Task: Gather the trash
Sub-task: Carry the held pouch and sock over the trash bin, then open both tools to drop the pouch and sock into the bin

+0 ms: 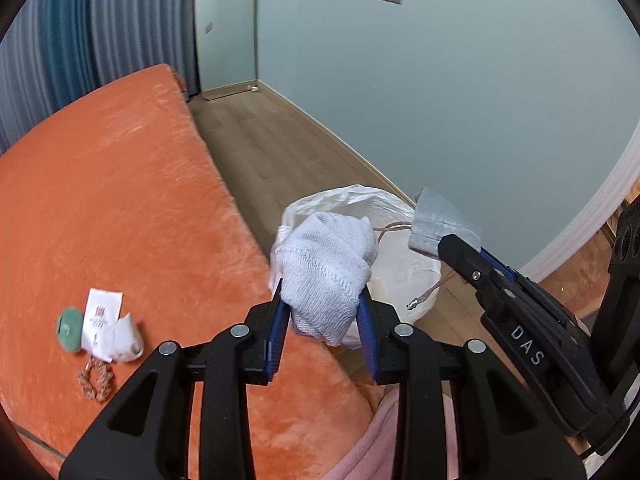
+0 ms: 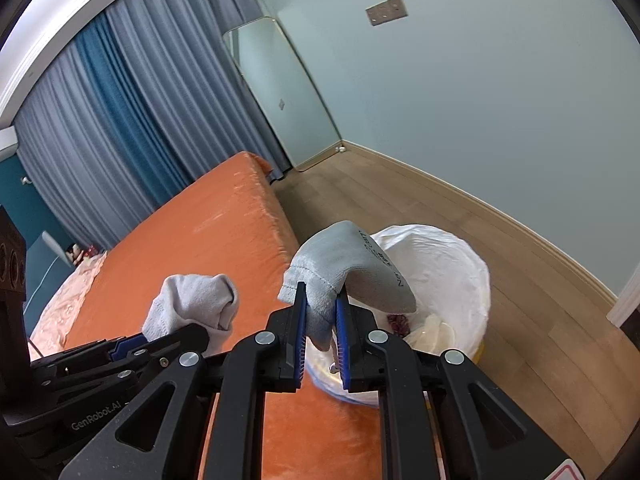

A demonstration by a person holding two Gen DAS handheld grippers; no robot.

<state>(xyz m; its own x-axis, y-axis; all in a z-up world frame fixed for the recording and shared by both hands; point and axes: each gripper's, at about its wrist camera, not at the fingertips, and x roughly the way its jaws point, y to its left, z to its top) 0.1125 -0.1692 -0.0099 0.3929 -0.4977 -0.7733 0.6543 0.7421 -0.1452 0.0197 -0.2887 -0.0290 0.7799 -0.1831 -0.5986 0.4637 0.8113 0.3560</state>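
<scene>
Left tongs (image 1: 323,307) pinch a bunched white knit sock (image 1: 326,266); right tongs (image 2: 321,307) pinch a grey sock (image 2: 352,270).

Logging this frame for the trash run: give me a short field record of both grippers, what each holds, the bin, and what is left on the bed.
left gripper: shut on white sock
right gripper: shut on grey sock
bin: on the wood floor beside the bed, white liner, some trash already inside
position: both socks held up near the bin's mouth, not yet released
bed: orange cover
left on bed: paper tag, green piece, braided cord, grouped together
</scene>
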